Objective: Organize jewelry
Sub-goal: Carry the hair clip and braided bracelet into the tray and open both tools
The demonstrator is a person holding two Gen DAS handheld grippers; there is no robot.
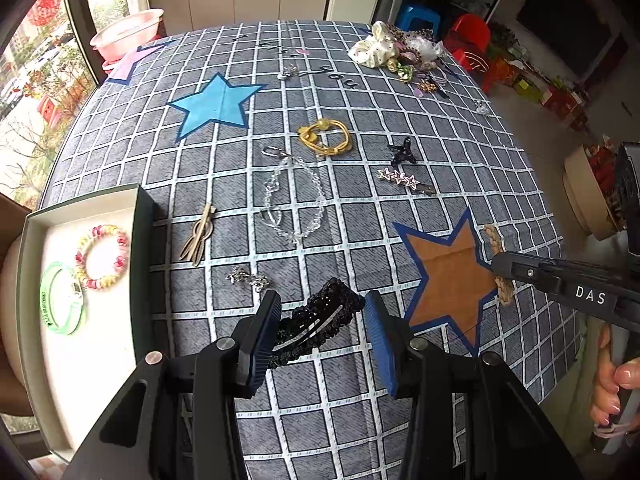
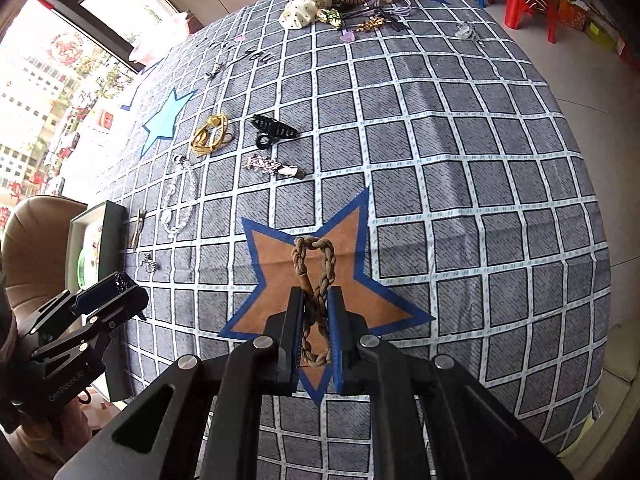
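My left gripper (image 1: 322, 312) is open, its jaws on either side of a black sequined hair clip (image 1: 320, 322) lying on the checked cloth (image 1: 400, 80). My right gripper (image 2: 316, 312) is shut on a brown braided rope bracelet (image 2: 316, 264), which hangs over the orange star; the bracelet also shows in the left wrist view (image 1: 496, 240). A white-lined box (image 1: 100, 360) at the left table edge holds a pink-yellow bead bracelet (image 1: 102, 258) and a green band (image 1: 60, 300).
On the cloth lie a clear crystal necklace (image 1: 294, 200), a gold hair tie (image 1: 326, 138), a star clip (image 1: 404, 180), a black claw clip (image 1: 402, 152), a bronze clip (image 1: 198, 234) and a small silver piece (image 1: 248, 278). A pile of scrunchies (image 1: 400, 54) sits far right.
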